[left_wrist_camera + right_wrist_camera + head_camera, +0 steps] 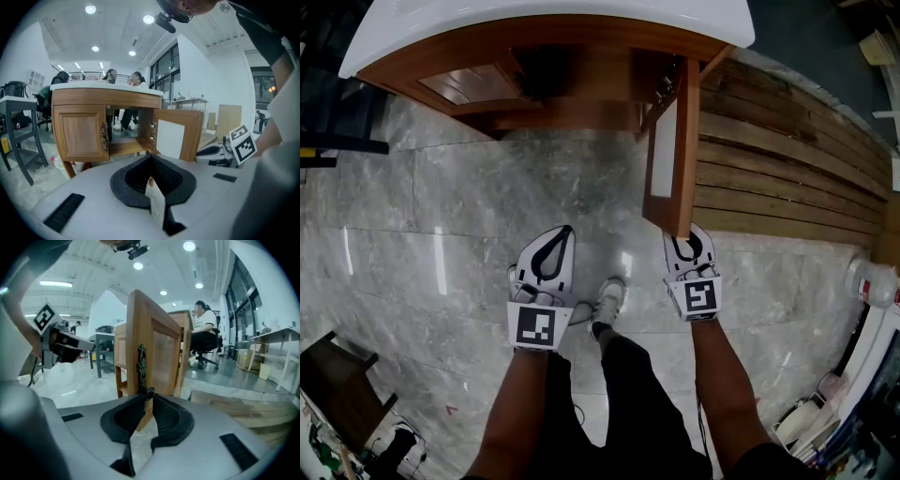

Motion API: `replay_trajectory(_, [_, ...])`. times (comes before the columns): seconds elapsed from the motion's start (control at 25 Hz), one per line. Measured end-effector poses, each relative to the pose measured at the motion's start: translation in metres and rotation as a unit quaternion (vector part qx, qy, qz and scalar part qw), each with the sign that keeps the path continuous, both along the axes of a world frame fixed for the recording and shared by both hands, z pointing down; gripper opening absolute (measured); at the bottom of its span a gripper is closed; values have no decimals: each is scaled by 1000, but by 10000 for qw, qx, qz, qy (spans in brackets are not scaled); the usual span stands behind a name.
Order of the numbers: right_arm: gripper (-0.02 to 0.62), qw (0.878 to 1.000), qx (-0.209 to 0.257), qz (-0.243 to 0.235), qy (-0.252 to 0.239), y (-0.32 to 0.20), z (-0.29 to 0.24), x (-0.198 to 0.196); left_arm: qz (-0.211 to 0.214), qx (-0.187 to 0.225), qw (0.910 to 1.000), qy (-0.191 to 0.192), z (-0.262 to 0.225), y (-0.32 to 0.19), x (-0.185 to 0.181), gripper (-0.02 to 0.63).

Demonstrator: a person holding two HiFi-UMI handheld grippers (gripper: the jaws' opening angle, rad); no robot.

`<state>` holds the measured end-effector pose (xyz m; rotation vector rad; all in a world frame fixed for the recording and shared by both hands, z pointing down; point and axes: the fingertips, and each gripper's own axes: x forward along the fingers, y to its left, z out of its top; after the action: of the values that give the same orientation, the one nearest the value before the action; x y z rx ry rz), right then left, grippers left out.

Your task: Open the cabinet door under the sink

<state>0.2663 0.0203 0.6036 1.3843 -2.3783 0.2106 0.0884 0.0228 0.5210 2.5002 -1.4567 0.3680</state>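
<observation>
Two doors front the cabinet (581, 58) under the white sink (534, 23): the left door (473, 84) lies shut, and the right door (682, 141) stands swung out toward the person. Bare marble floor (441, 216) spreads wide at the left, and wooden planking (787, 159) borders the right. The left hand-held gripper (567, 231) hangs over the floor, jaws pressed together on nothing. The right hand-held gripper (684, 242) pinches the dark handle (142, 363) at the open door's free edge. Each carries a black-and-white square marker (535, 327).
</observation>
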Motion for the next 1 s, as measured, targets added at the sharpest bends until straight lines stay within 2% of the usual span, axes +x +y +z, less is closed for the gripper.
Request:
replay_trajectory(0.08, [58, 9992, -154, 353, 77, 1, 7, 15, -22, -35, 10000, 43, 1, 2, 0, 21])
replay_trajectory(0.24, [55, 9973, -136, 714, 67, 0, 4, 16, -13, -113, 9999, 6, 5, 6, -7, 21])
replay_trajectory(0.36, [44, 9946, -37, 1037, 75, 8, -2, 19, -165, -186, 9996, 167, 3, 5, -15, 21])
replay_trajectory(0.48, [34, 9933, 62, 1154, 15, 23, -15, 15, -232, -202, 9989, 340, -2, 2, -22, 21])
replay_trajectory(0.64, [25, 9943, 122, 1038, -204, 38, -40, -13, -185, -222, 9986, 441, -3, -6, -30, 21])
replay_trajectory(0.8, [25, 9937, 278, 884, -622, 33, -72, -52, -140, -193, 9986, 475, -6, -16, -41, 21])
replay_trajectory(1.0, [25, 9945, 129, 102, -1032, 13, -81, -115, -85, -110, 9983, 560, -16, -34, -57, 21])
